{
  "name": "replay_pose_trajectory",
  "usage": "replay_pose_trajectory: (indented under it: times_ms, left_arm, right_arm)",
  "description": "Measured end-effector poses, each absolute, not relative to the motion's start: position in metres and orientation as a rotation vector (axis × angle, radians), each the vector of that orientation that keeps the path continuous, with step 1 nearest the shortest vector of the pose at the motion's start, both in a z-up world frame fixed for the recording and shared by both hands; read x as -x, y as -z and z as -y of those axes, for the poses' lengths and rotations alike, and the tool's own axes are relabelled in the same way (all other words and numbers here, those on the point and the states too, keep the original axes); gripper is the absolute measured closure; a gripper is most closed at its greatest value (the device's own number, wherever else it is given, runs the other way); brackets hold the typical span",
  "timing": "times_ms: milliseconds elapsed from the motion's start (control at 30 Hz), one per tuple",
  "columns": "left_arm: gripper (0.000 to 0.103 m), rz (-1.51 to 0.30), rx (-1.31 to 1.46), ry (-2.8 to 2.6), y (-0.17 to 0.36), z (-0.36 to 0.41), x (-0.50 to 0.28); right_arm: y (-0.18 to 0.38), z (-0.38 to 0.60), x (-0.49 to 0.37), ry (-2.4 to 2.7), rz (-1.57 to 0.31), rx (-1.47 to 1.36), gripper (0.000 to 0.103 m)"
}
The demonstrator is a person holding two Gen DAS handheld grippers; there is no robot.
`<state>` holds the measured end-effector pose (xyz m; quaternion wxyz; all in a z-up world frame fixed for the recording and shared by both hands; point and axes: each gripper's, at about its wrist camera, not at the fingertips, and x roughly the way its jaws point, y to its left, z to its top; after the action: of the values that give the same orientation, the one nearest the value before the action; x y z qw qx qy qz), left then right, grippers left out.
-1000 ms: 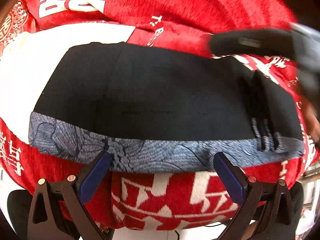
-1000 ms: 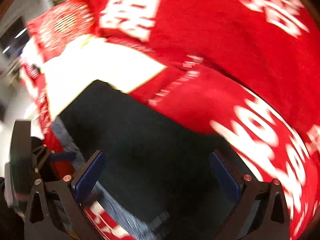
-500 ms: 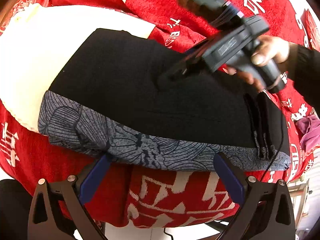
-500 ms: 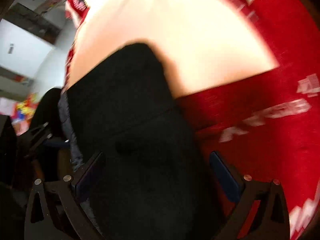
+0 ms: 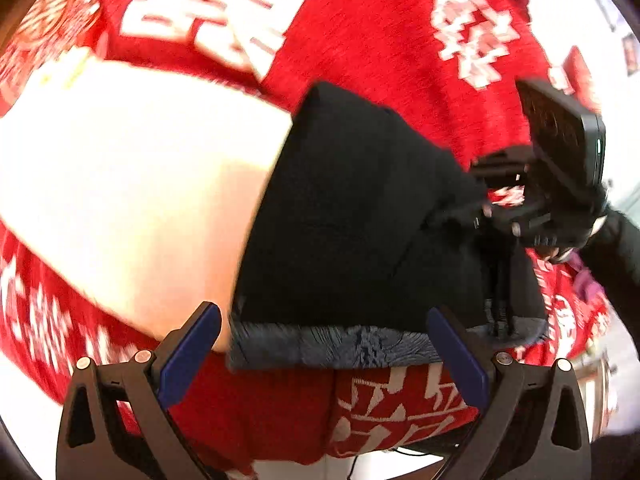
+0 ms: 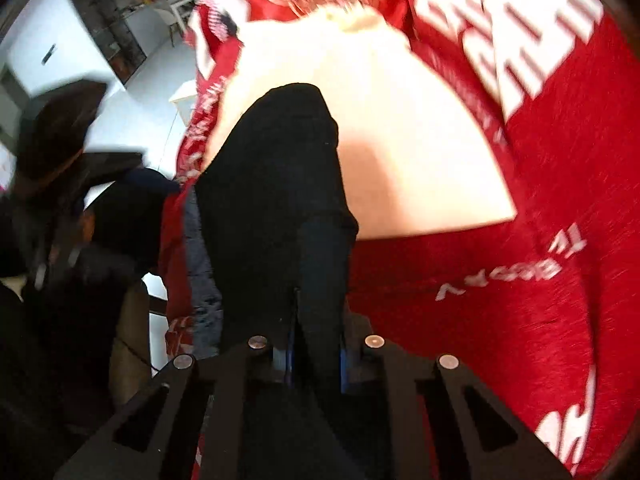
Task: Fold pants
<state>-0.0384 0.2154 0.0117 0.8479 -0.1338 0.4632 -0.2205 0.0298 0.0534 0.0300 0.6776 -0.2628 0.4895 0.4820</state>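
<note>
Red cloth printed with white characters (image 5: 384,40) covers the work surface, with a cream-white panel (image 5: 132,184) lying on it. Your black pants with a grey patterned waistband (image 5: 352,224) lie partly on that panel and partly on the red cloth. Your left gripper (image 5: 324,356) hangs with its blue-padded jaws spread wide, just short of the waistband edge and gripping nothing. Your right gripper (image 6: 316,356) is closing, jaws narrow, with a fold of the black fabric pinched between the pads.
</note>
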Motion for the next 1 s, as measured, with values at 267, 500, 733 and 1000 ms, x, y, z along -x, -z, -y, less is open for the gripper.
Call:
replay_pose_trajectory:
  times_ms: [267,500,733,1000]
  left_arm:
    - [0.000,-0.852,0.178,0.731,-0.015,-0.227,0.012]
    - [0.011,-1.071,0.134,0.889,0.018,-0.165,-0.022]
    - [0.083,-1.257,0.053,0.731,0.024,-0.138,-0.028]
    - [0.083,-1.219,0.039,0.704,-0.031,-0.122,-0.024]
  right_arm:
    - [-0.072,-0.037,0.010,-1.115,-0.938,0.671,0.086]
    - [-0.060,-0.049,0.000,-1.089,-0.977,0.681,0.086]
    - [-0.046,-0.048,-0.036,-0.930,-1.088,0.611,0.057]
    - [-0.078,0.045,-0.012,-0.624,-1.034,0.546,0.032]
